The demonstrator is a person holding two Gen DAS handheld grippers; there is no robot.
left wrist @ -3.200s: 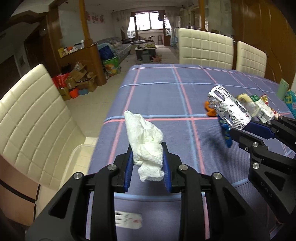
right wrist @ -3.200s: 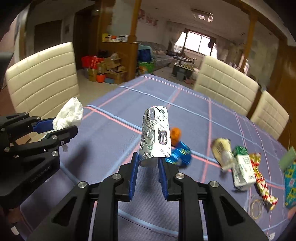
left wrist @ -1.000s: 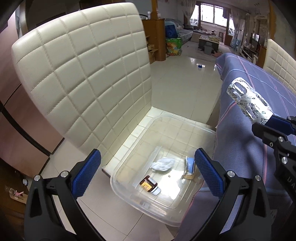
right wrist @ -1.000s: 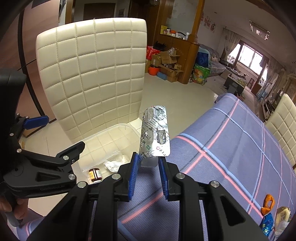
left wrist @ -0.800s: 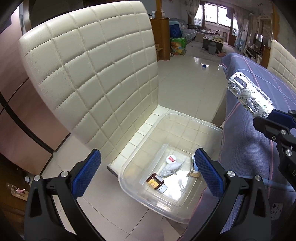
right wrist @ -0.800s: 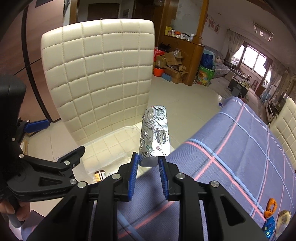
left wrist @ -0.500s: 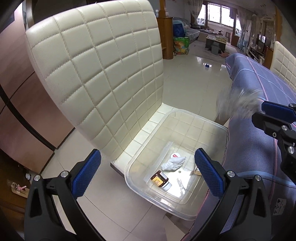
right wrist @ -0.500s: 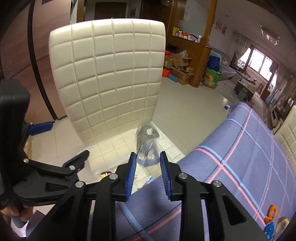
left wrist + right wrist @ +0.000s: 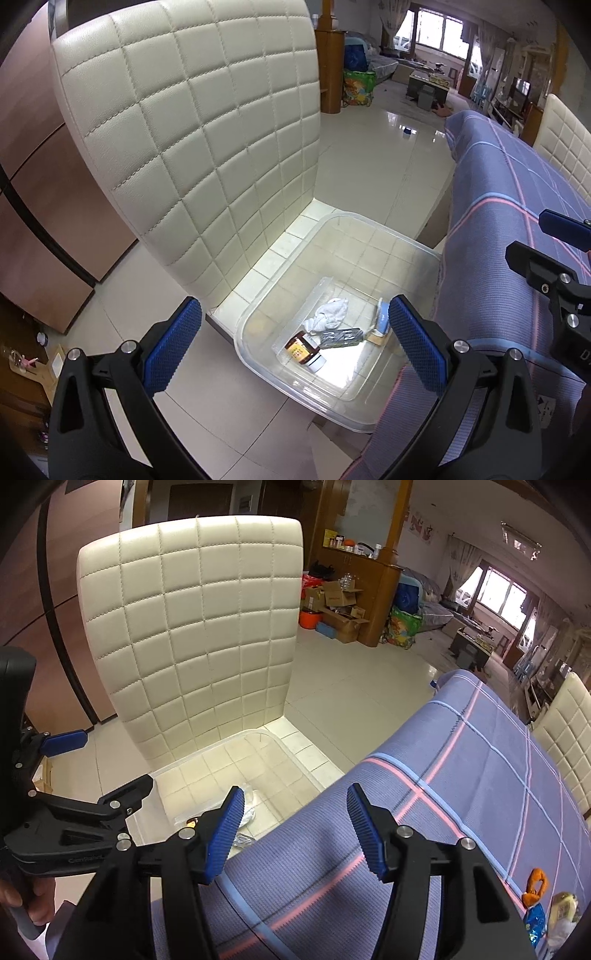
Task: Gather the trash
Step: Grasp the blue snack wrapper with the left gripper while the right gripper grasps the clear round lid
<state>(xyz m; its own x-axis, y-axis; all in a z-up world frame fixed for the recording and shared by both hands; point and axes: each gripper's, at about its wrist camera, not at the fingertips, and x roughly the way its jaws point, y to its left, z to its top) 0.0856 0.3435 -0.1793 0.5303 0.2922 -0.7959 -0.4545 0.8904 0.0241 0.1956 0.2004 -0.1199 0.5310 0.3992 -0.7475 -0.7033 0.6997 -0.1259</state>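
Drop step looks done: blister pack point(image 9: 340, 336) lies in the clear bin point(image 9: 373, 224), lower centre. Right gripper point(image 9: 295, 830) jaws have just been opening, nothing between them; left gripper point(image 9: 291, 341) gapes empty too. Next up, probably the blurry wrappers point(image 9: 535, 904) at lower right.

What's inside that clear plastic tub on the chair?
The tub holds a crumpled tissue, a brown bottle, a foil blister pack and a small carton, partly hidden by the left gripper.

A: Daylight from the far window point(image 9: 430, 35), blown out; glare patch on the floor tiles point(image 9: 397, 122) below it.
B: Sharp centre, heavy fisheye bending, black vignette corners.
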